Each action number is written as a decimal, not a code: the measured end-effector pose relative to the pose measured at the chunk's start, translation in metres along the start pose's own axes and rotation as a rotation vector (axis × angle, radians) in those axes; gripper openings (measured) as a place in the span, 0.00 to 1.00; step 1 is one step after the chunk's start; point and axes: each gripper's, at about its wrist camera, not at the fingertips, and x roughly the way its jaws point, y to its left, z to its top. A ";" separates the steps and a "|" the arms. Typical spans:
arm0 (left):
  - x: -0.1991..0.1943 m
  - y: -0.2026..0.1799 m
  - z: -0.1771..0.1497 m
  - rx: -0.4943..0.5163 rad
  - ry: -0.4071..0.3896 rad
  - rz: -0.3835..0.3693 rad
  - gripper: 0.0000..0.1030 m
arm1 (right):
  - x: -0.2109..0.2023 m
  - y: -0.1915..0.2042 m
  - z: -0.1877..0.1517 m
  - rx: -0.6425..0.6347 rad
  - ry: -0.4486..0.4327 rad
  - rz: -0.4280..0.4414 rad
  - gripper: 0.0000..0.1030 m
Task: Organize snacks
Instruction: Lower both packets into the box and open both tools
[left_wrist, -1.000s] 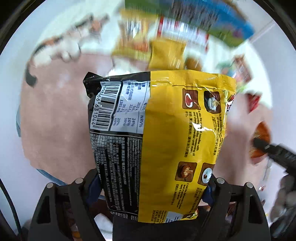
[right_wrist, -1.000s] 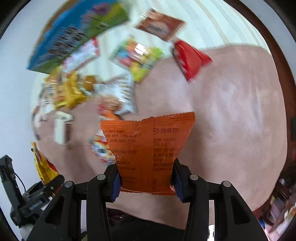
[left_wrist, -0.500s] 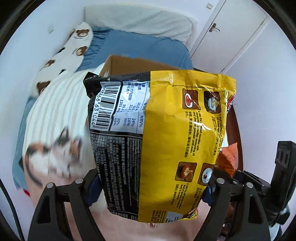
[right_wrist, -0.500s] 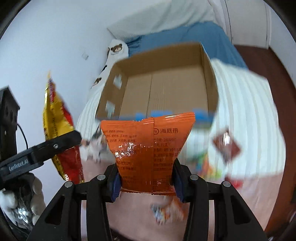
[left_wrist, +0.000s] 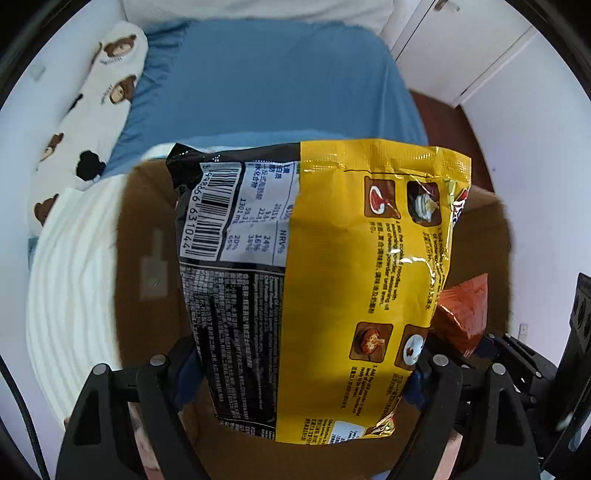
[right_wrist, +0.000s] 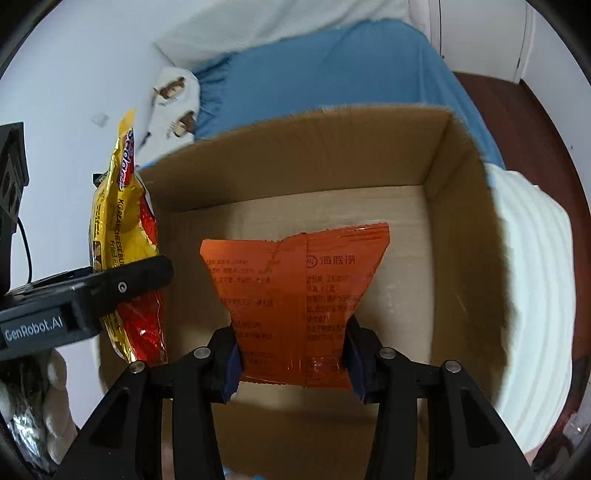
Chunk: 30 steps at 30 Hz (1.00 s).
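My left gripper (left_wrist: 304, 363) is shut on a large yellow and black noodle packet (left_wrist: 332, 280), held upright over the open cardboard box (left_wrist: 147, 229). My right gripper (right_wrist: 291, 363) is shut on an orange snack packet (right_wrist: 299, 291) above the bare floor of the same box (right_wrist: 402, 306). In the right wrist view the yellow packet (right_wrist: 122, 240) and the left gripper's finger (right_wrist: 110, 291) hang at the box's left wall. In the left wrist view the orange packet (left_wrist: 463, 314) shows at the right, behind the yellow one.
The box stands on a white ribbed blanket (right_wrist: 535, 295) on a bed with a blue sheet (left_wrist: 273, 88). A long bear-print pillow (left_wrist: 92, 122) lies along the white wall at the left. A white door (left_wrist: 472, 55) is at the back right.
Both grippers have swept from the pink mat strewn with snacks to over the cardboard box, each still holding its packet. The box now fills both views.
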 end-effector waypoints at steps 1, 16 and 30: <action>0.014 0.004 0.007 -0.004 0.019 0.003 0.81 | 0.009 0.000 0.001 0.004 0.010 -0.003 0.47; 0.062 0.001 0.025 0.041 0.077 0.031 0.93 | 0.065 0.046 0.040 -0.125 0.094 -0.145 0.87; -0.023 -0.009 -0.016 0.069 -0.170 0.052 0.93 | 0.019 0.044 0.007 -0.071 -0.043 -0.153 0.88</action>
